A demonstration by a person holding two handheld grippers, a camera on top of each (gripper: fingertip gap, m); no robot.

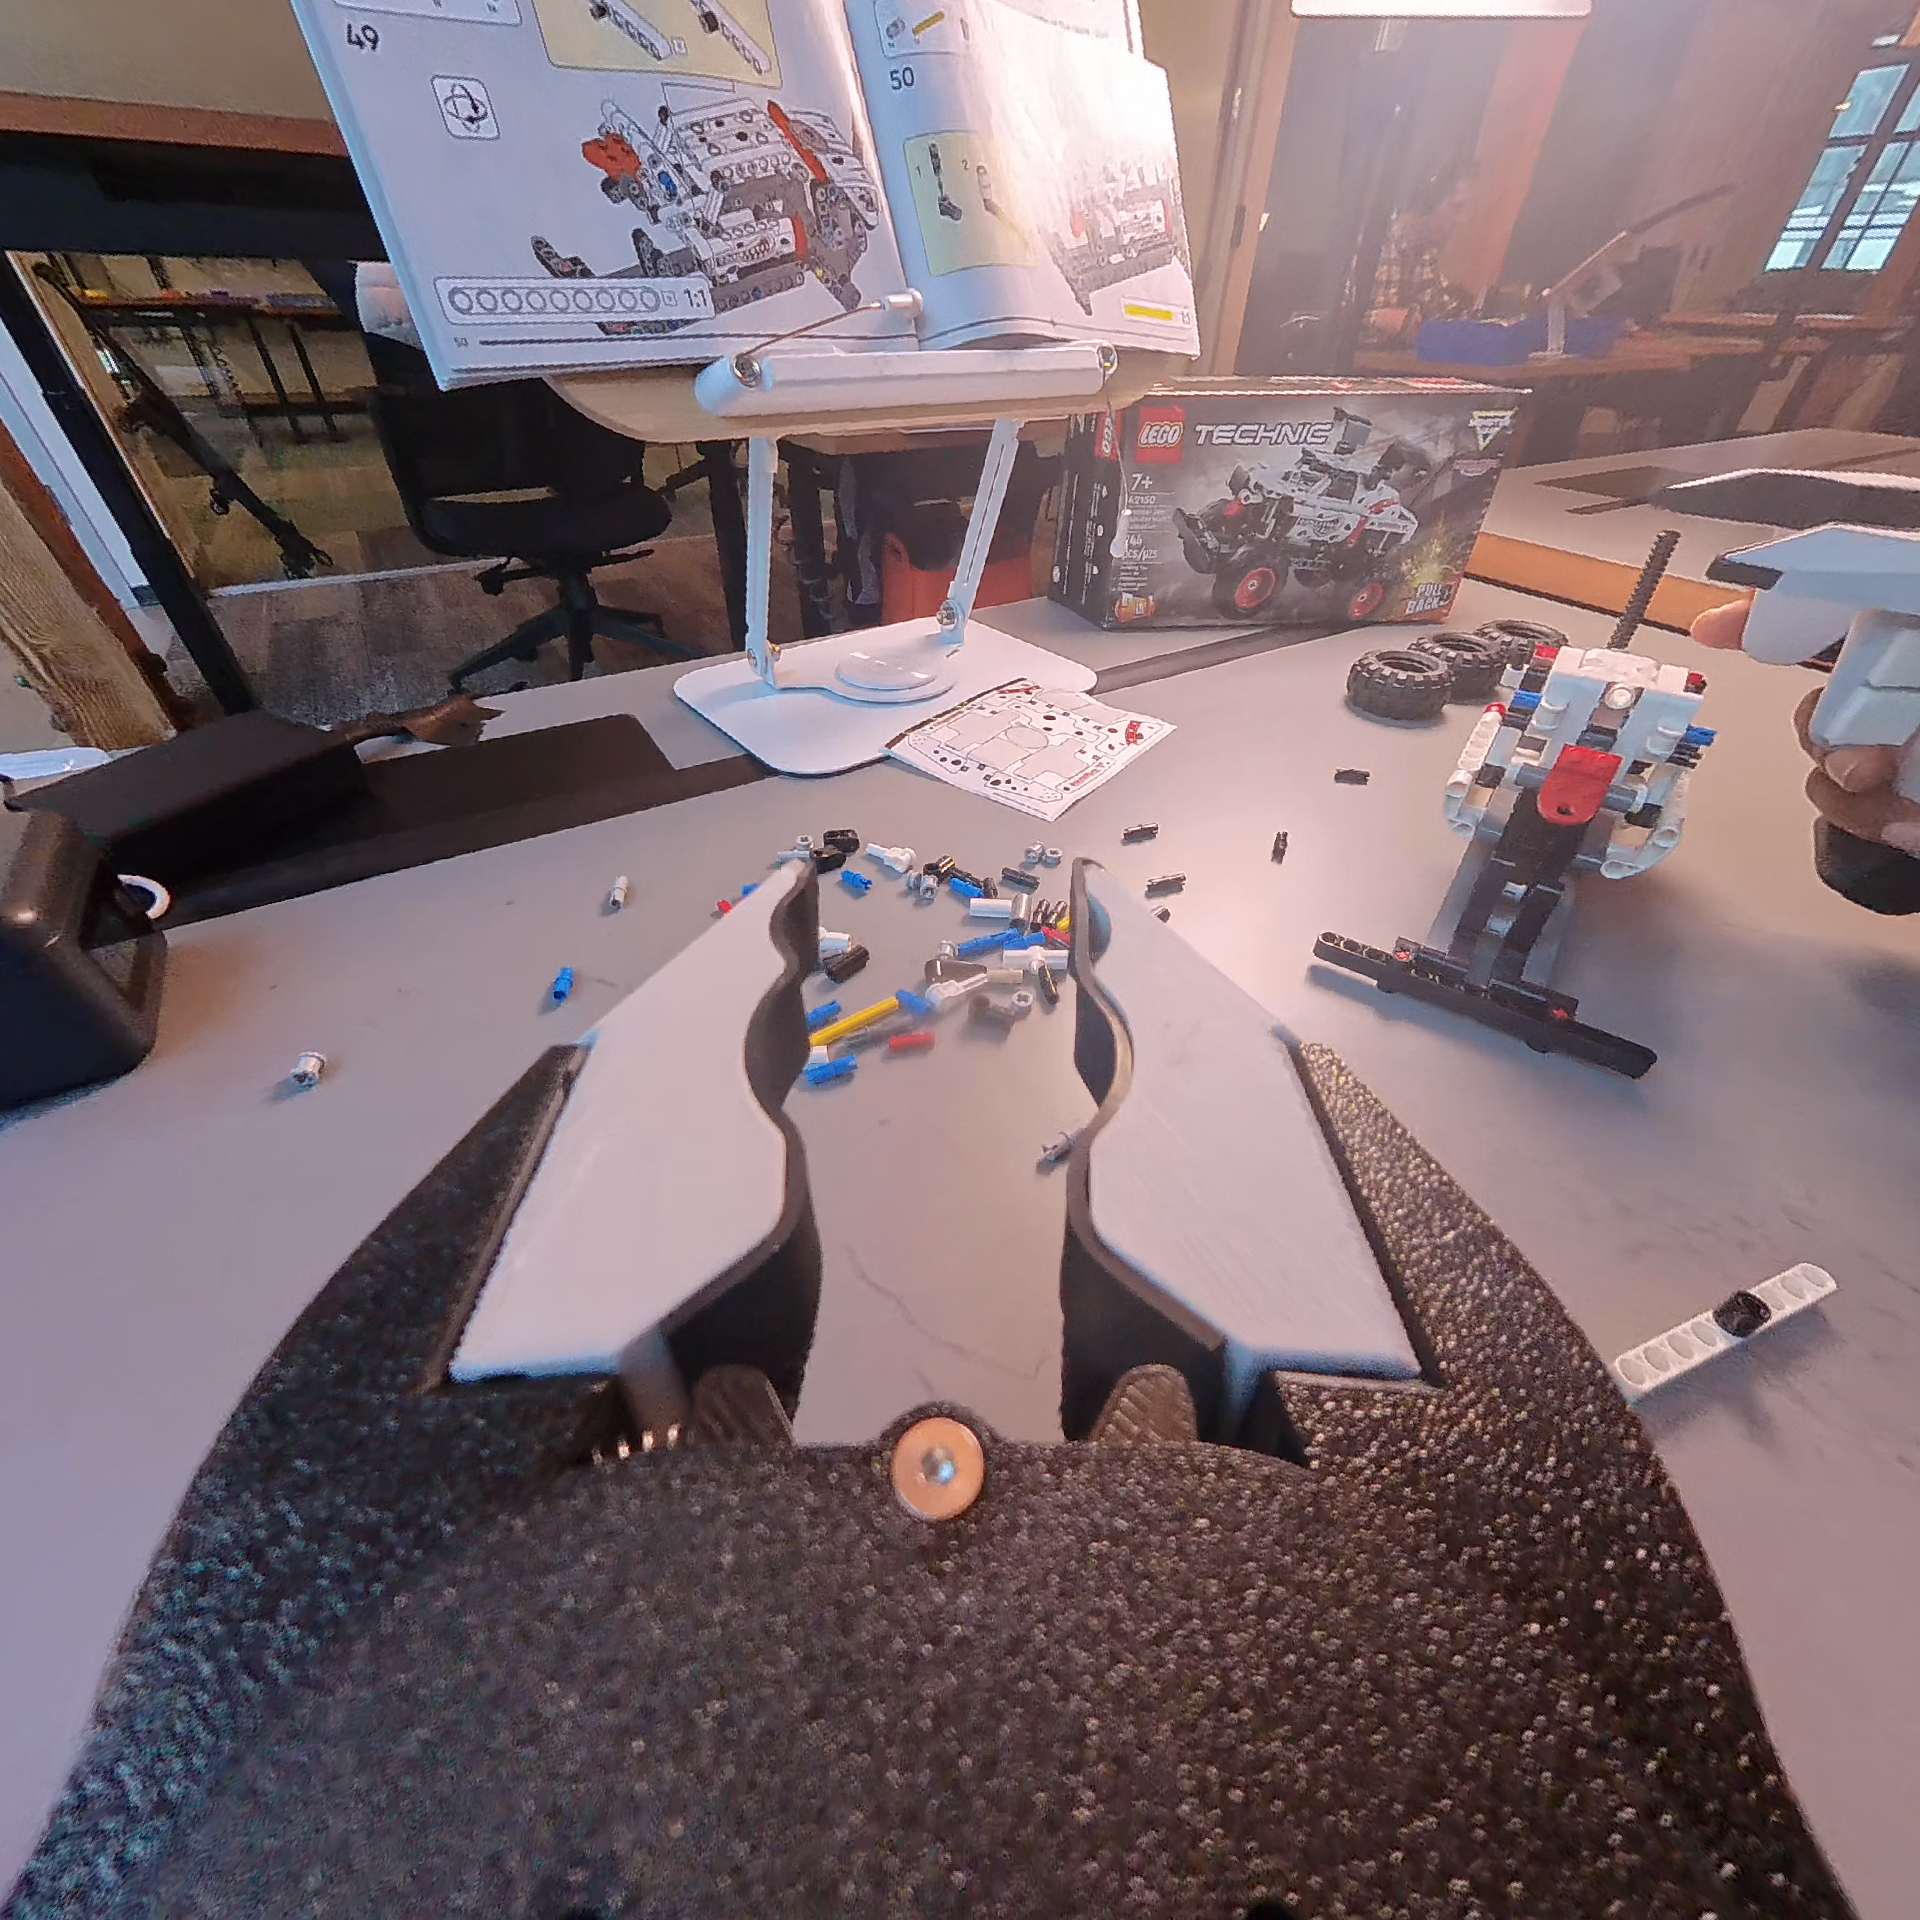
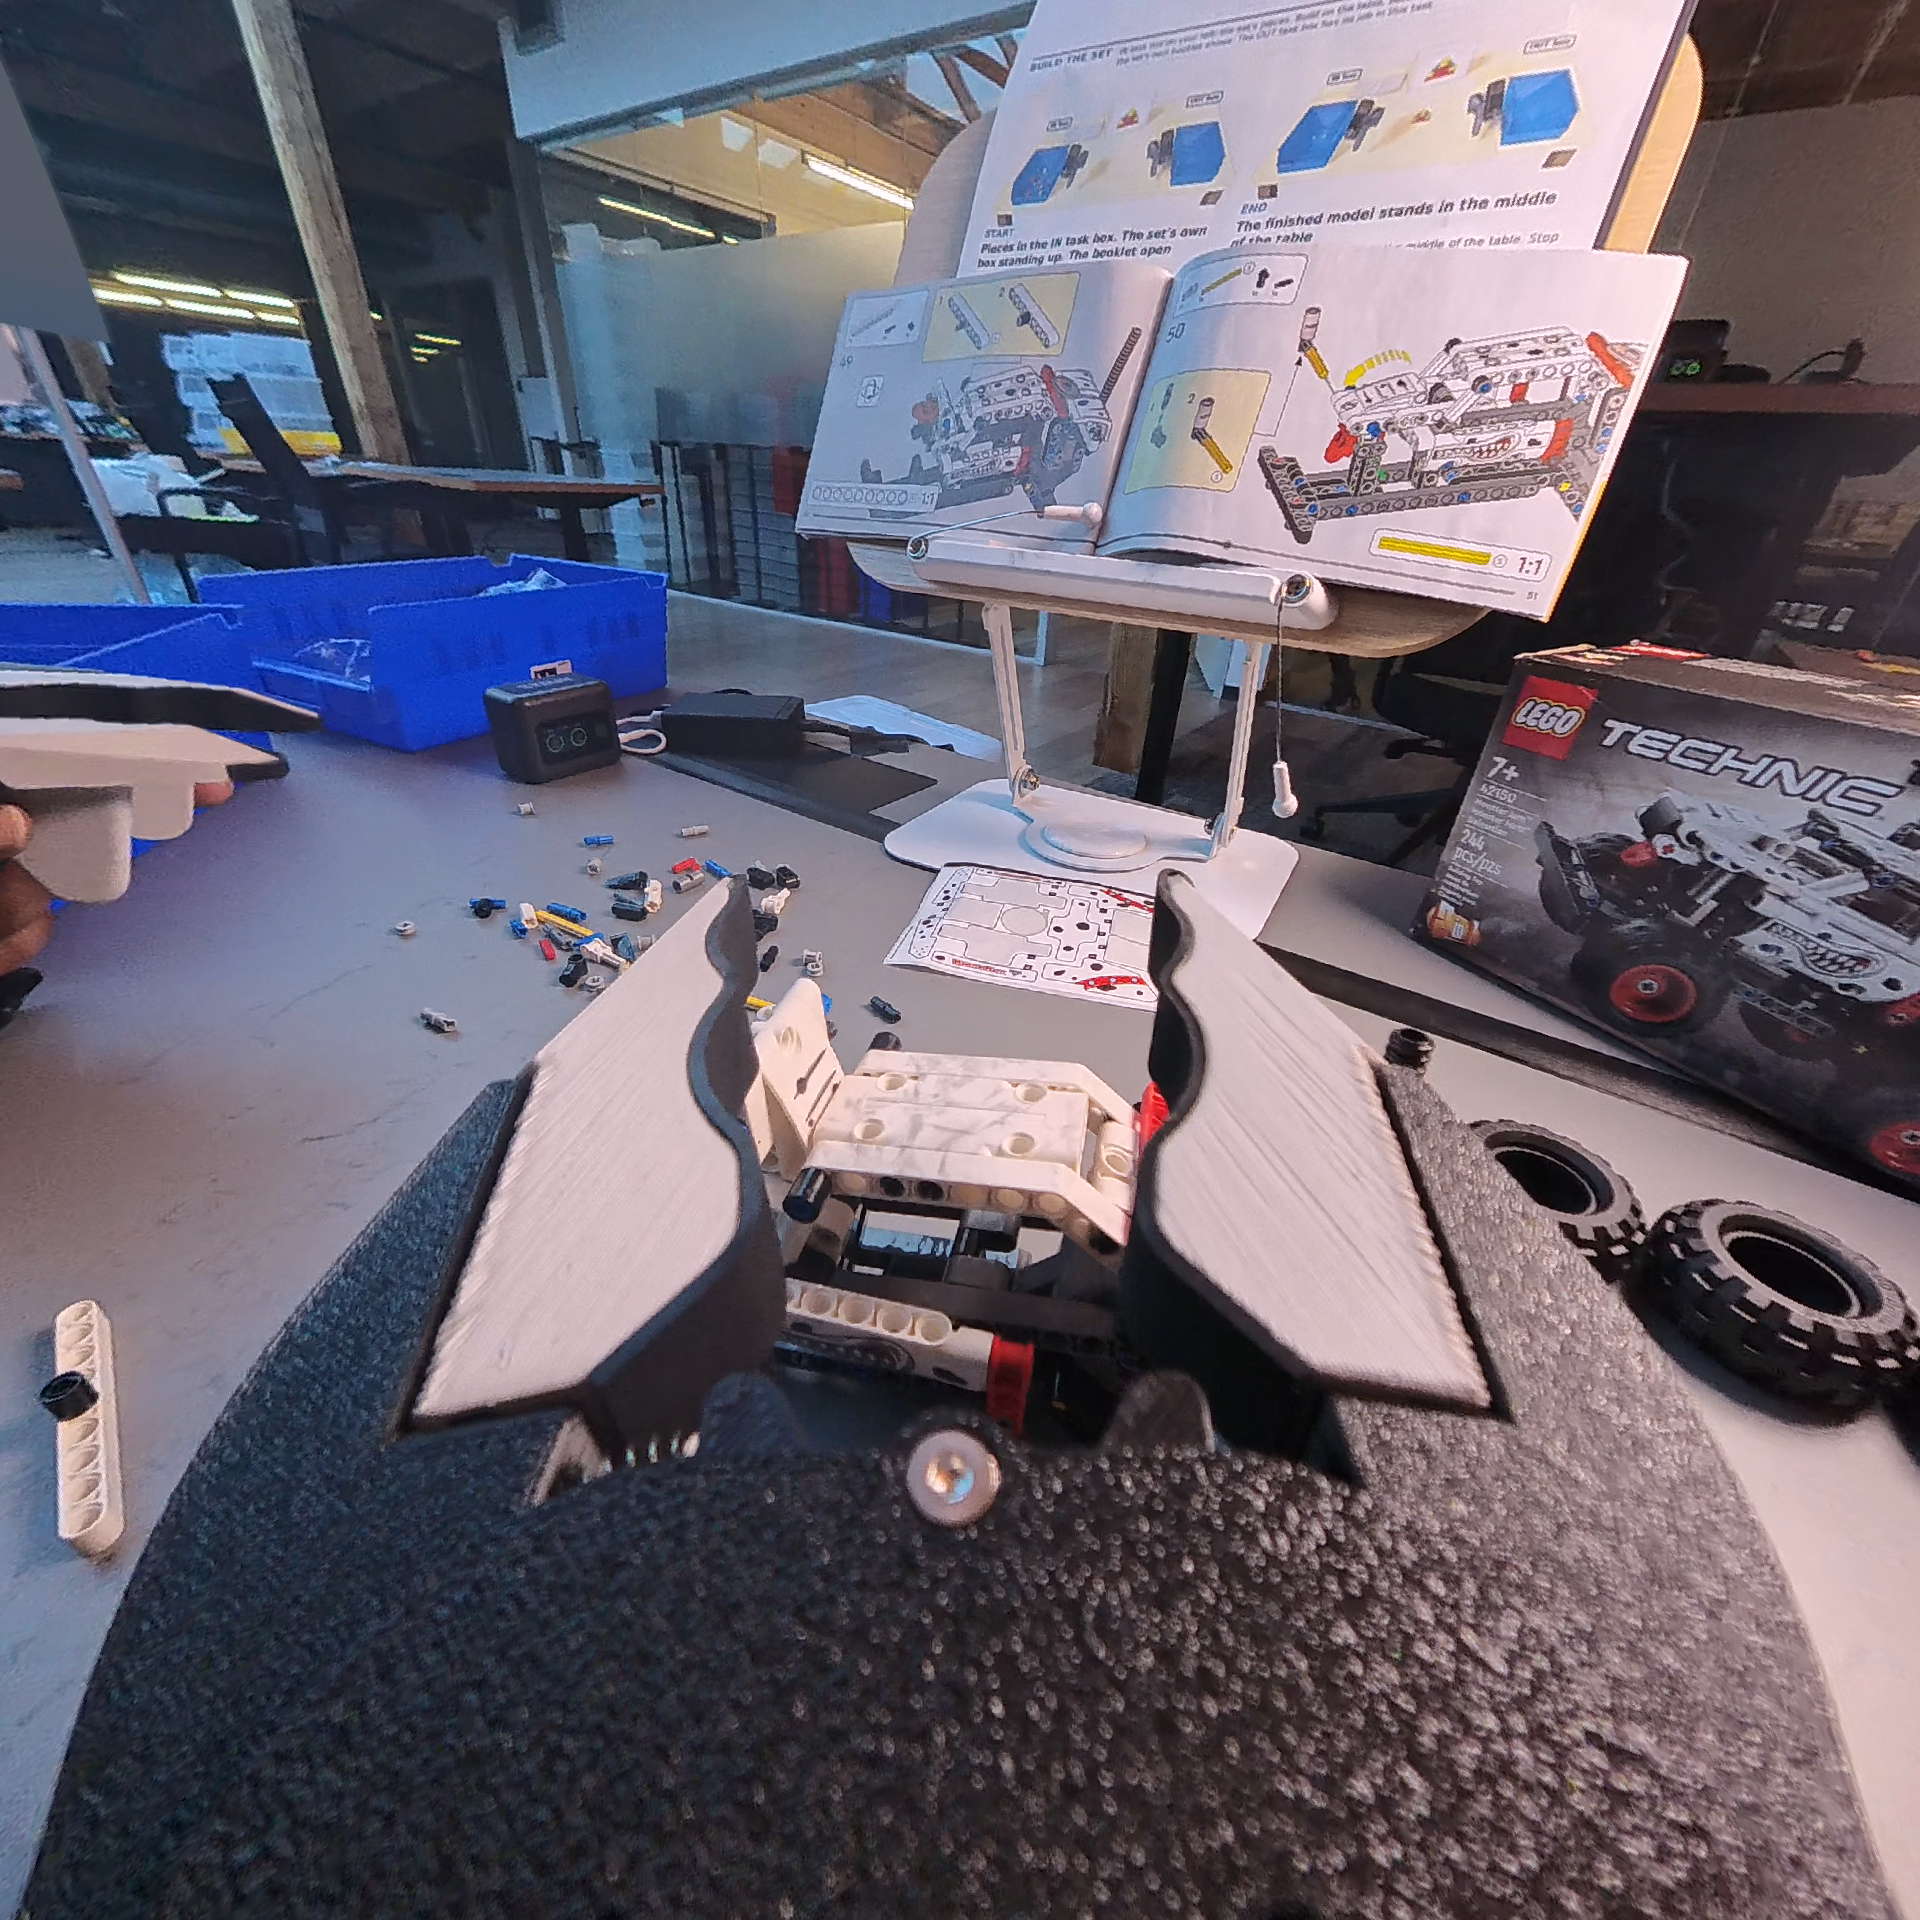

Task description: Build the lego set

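The partly built white, black and red Lego model point(image 1: 1558, 790) stands on the grey table at the right. My right gripper point(image 2: 956, 894) is open, and the model point(image 2: 966, 1132) sits between its fingers near their base; I cannot tell if they touch it. My left gripper point(image 1: 940, 883) is open and empty, above a scatter of small pins and axles point(image 1: 935, 966). The scatter also shows in the right wrist view point(image 2: 603, 914). A long white beam with a black pin point(image 1: 1725, 1325) lies near the front edge, left of the right gripper point(image 2: 88, 1423).
The open instruction booklet point(image 1: 727, 177) rests on a white stand point(image 1: 883, 707) at the back. A sticker sheet point(image 1: 1029, 748) lies by the stand's base. The set's box point(image 2: 1714, 831), black tyres point(image 2: 1787, 1299), blue bins point(image 2: 436, 634) and a black device point(image 2: 551, 727) ring the work area.
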